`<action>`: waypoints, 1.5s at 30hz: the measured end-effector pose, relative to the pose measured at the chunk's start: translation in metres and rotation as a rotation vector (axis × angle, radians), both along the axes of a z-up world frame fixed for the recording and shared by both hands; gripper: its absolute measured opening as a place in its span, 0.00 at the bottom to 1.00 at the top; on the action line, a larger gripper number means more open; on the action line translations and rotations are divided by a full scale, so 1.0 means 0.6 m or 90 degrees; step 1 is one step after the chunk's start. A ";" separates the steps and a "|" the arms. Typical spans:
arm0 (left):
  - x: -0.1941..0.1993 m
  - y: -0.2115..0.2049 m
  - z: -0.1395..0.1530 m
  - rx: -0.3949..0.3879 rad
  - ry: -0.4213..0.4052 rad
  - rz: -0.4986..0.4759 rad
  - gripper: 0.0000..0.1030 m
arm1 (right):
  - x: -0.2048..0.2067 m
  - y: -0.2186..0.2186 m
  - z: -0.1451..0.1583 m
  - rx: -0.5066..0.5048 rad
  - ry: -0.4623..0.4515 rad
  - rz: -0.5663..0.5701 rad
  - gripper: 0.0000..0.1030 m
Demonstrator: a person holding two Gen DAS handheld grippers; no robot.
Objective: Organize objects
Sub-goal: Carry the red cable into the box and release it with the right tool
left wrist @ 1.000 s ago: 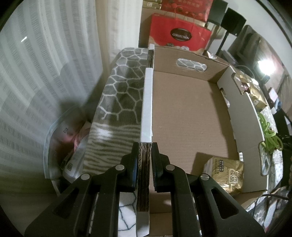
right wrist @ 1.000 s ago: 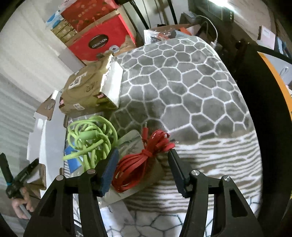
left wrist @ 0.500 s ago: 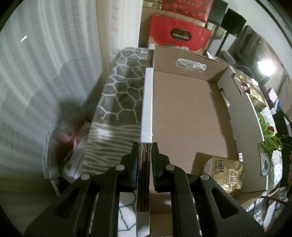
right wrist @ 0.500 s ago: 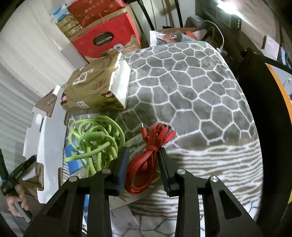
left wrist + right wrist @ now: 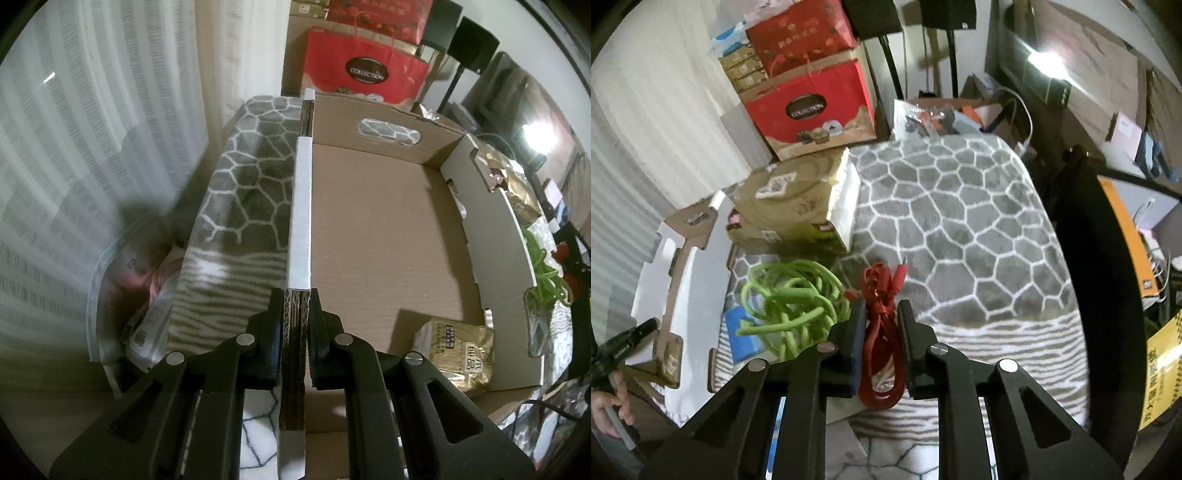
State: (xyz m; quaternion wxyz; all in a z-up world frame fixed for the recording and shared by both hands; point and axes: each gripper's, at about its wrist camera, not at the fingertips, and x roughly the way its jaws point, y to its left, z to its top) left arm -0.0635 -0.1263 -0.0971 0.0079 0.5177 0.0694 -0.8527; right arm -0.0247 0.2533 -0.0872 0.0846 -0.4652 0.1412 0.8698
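Note:
My left gripper (image 5: 295, 306) is shut on the left wall of an open cardboard box (image 5: 376, 229); its rim (image 5: 301, 206) runs straight ahead between the fingers. A gold packet (image 5: 458, 354) lies in the box's near right corner. My right gripper (image 5: 881, 314) is shut on a coiled red cable (image 5: 882, 332) and holds it over the grey patterned blanket (image 5: 960, 229). A tangled green cable (image 5: 790, 302) lies just left of it, also showing in the left wrist view (image 5: 546, 273). The box's white right wall (image 5: 661, 273) is at the far left of the right wrist view.
A gold-brown carton (image 5: 794, 206) lies on the blanket behind the green cable. A red gift box (image 5: 809, 110) stands behind it. A blue item (image 5: 742, 336) lies under the green cable. A dark curved frame (image 5: 1100, 280) borders the blanket on the right. Bagged items (image 5: 140, 295) lie left of the box.
My right gripper closed from wide open onto the red cable and has lifted and tilted up with it. The left gripper has stayed put on the box wall.

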 end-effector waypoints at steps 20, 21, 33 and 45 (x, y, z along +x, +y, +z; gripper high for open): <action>0.002 0.002 0.000 -0.004 0.002 -0.001 0.10 | -0.031 -0.139 0.080 0.037 0.071 0.119 0.14; 0.002 0.001 0.000 -0.004 0.002 -0.002 0.10 | -0.036 -0.151 0.082 0.037 0.072 0.129 0.14; 0.002 0.001 0.001 -0.001 0.002 -0.001 0.10 | -0.071 -0.251 0.075 0.024 0.067 0.212 0.14; 0.001 0.000 0.001 0.000 0.002 -0.001 0.10 | -0.107 -0.313 0.035 0.001 0.035 0.270 0.14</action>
